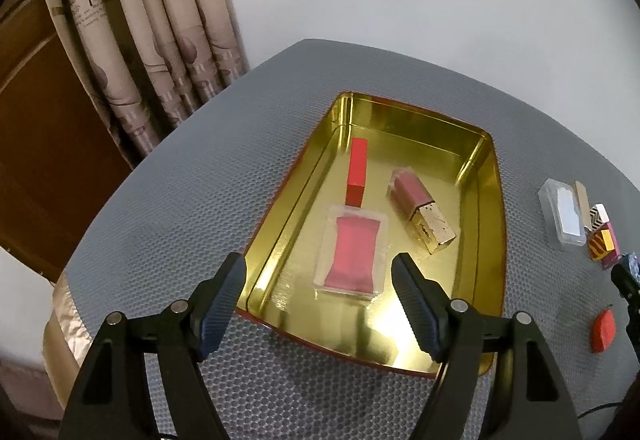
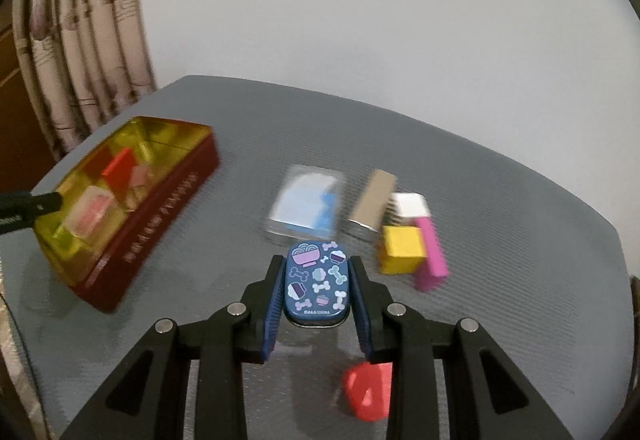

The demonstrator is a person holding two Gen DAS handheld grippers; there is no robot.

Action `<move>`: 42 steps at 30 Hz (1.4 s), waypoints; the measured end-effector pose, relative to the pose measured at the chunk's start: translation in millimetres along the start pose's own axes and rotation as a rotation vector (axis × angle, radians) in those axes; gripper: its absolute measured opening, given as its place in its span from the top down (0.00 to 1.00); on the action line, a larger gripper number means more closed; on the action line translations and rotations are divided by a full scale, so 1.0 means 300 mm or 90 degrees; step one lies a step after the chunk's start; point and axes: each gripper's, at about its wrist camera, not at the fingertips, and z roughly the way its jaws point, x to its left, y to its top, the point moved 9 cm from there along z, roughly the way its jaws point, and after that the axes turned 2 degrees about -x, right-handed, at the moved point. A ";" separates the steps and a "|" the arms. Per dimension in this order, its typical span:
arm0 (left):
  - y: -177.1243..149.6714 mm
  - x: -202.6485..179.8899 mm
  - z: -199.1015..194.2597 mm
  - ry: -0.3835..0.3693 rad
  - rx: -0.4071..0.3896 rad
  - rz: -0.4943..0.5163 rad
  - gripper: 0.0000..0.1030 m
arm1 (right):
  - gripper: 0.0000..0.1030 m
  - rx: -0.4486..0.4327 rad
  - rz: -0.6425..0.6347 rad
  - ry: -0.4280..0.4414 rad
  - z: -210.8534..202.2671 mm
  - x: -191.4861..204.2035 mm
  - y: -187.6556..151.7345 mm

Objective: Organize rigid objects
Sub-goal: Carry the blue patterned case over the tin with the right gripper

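Note:
My left gripper (image 1: 318,264) stands open above the near end of a gold tin tray (image 1: 400,119) with nothing between its fingers. Inside the tray lie a red stick box (image 1: 357,171), a pink and gold box (image 1: 422,211) and a clear case with a pink insert (image 1: 354,256). In the blurred right wrist view, my right gripper (image 2: 316,260) is shut on a small dark blue tin (image 2: 318,284) printed with bones and bowls. The tin is held off the grey mat. The tray (image 2: 160,215) shows its red outer wall at the left there.
On the mat beyond the blue tin lie a clear case with a white and blue insert (image 2: 306,201), a tan box (image 2: 372,203), and a yellow block (image 2: 402,250) against a pink one (image 2: 432,256). A red piece (image 2: 368,392) lies under my right fingers. Curtains (image 1: 160,39) hang behind the table's left edge.

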 end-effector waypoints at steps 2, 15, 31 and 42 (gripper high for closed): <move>0.003 0.007 0.000 0.004 -0.003 0.000 0.30 | 0.70 -0.004 -0.013 0.011 -0.007 0.048 0.020; 0.032 0.142 -0.002 0.057 -0.024 -0.073 0.29 | 0.70 -0.014 -0.085 0.095 -0.017 0.352 0.096; 0.012 0.269 0.031 0.085 -0.004 -0.165 0.28 | 0.70 0.011 -0.143 0.177 0.035 0.651 0.123; 0.001 0.287 0.046 0.087 0.005 -0.194 0.28 | 0.70 0.060 -0.163 0.176 0.151 0.709 0.065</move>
